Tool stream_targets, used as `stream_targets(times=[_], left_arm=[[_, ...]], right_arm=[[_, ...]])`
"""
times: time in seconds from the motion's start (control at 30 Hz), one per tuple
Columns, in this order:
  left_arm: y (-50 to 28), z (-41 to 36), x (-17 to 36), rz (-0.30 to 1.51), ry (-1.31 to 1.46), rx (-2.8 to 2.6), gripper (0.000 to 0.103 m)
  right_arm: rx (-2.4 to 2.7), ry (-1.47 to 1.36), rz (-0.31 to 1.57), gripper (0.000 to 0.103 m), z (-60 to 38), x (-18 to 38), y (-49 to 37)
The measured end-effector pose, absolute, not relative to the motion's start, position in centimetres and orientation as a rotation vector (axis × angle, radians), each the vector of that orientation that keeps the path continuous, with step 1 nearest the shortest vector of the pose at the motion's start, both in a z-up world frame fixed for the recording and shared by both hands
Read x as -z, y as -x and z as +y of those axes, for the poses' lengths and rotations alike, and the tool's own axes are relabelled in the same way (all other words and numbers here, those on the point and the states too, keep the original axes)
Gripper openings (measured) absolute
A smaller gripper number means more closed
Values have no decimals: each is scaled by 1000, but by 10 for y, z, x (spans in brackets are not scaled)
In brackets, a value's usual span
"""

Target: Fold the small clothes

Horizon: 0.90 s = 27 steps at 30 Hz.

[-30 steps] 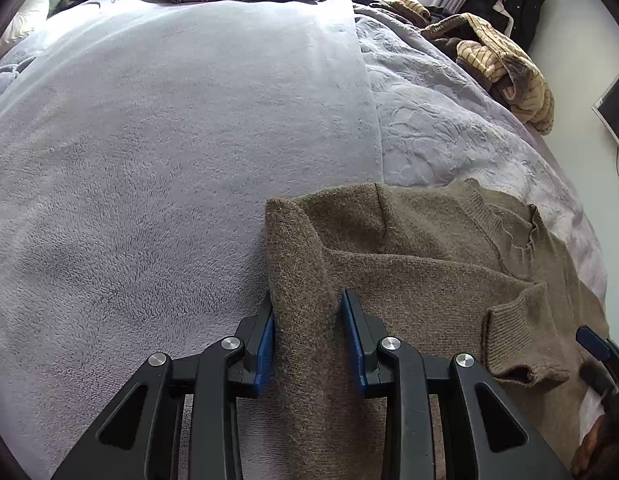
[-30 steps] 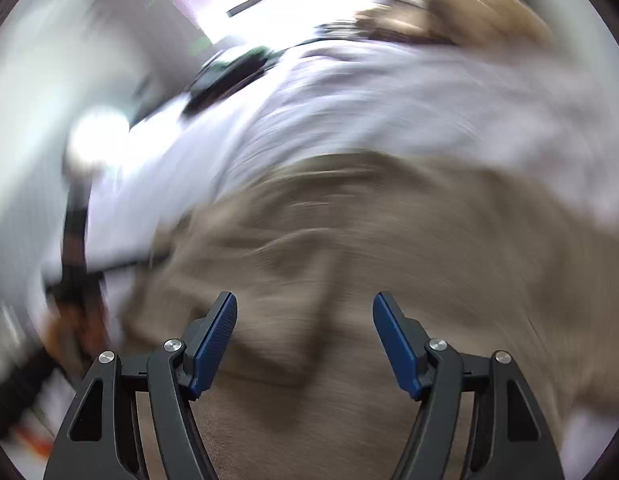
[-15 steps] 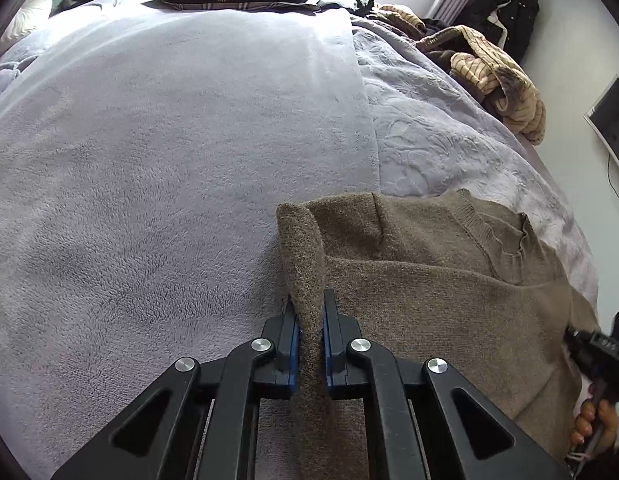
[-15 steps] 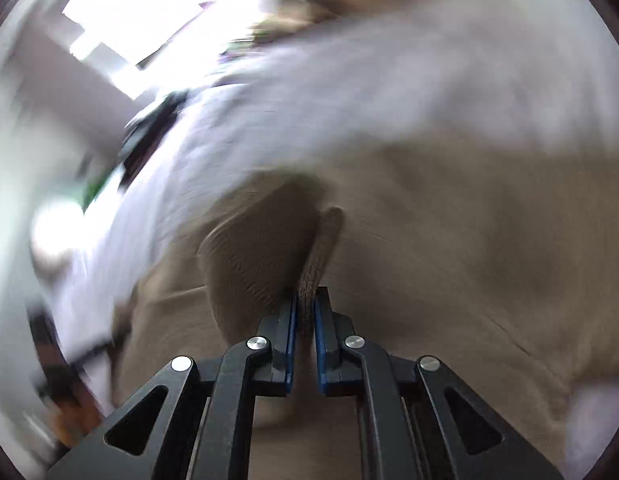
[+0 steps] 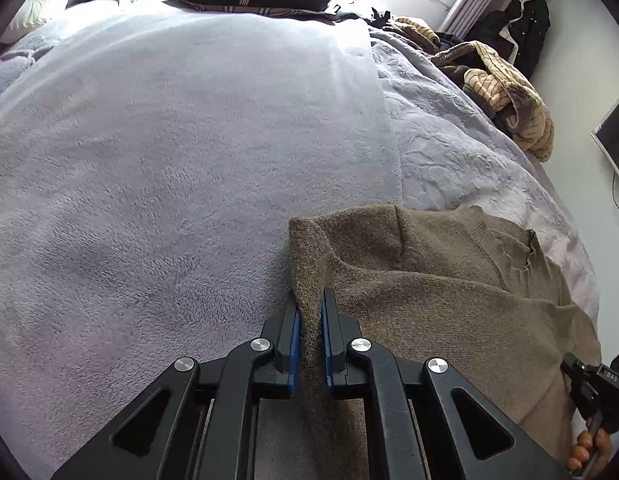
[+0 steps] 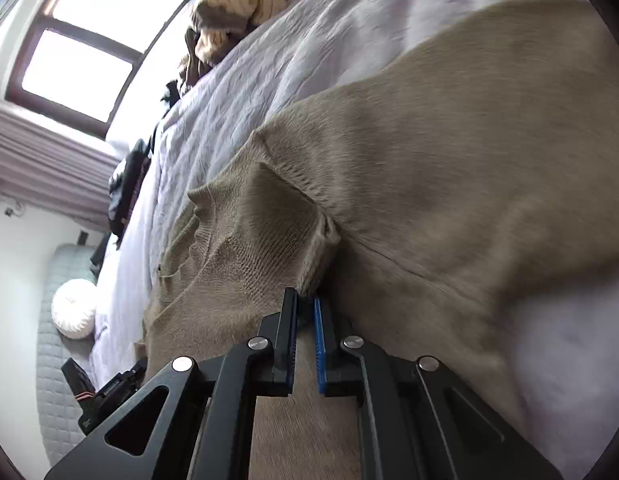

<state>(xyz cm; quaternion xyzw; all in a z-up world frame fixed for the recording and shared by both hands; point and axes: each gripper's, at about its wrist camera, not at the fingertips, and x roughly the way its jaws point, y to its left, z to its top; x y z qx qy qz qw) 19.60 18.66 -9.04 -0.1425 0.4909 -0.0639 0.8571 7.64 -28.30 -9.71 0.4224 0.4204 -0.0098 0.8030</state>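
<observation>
The brown sweater lies on the bed's lilac blanket; a second ago both grippers stood open around its folds. Now the left gripper is clenched on the left edge and the right gripper pinches what seems a sleeve cuff; the fold can probably begin.

Each gripper is built of matte black plastic, shaped as two angular arms with triangular cut-outs near the base. On the left gripper four round silver screw heads are set across the linkage, two on each side, and the inner faces of the fingers are lined with blue pads. The right gripper is made the same way, with four silver screws and blue ribbed pads along its fingers. At the lower right edge of the left wrist view, the black body of the right gripper is seen, marked with small pale lettering, and a few fingertips of a hand are visible on its handle.
</observation>
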Motion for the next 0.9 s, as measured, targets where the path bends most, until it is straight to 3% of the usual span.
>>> stream_targets(times=[0.2,0.27,0.33,0.43,0.47,0.5,0.53,0.7,0.77,0.9], left_arm=[[-173,190,63,997,252,94,11],[-166,189,57,983,237,96,11],[-159,185,50,968,241,118,11],[-152,172,40,943,227,156,11],[-151,166,39,936,214,172,11],[-151,157,39,935,188,184,11],[-151,150,41,942,165,184,11],[-157,137,78,1033,117,135,11],[-154,141,81,1017,141,134,11],[-153,144,79,1024,134,134,11]], right_arm=[[-13,-935,868,22,-295,83,-65],[-30,-906,869,50,-291,76,-73],[-1,-908,879,60,-290,76,-78],[40,-1023,919,56,-296,93,-90],[35,-1031,927,31,-297,97,-93],[27,-1019,936,13,-297,99,-95],[26,-993,943,7,-295,97,-96],[127,-884,1000,8,-296,95,-83],[161,-804,946,15,-296,80,-73],[47,-719,845,16,-287,53,-82]])
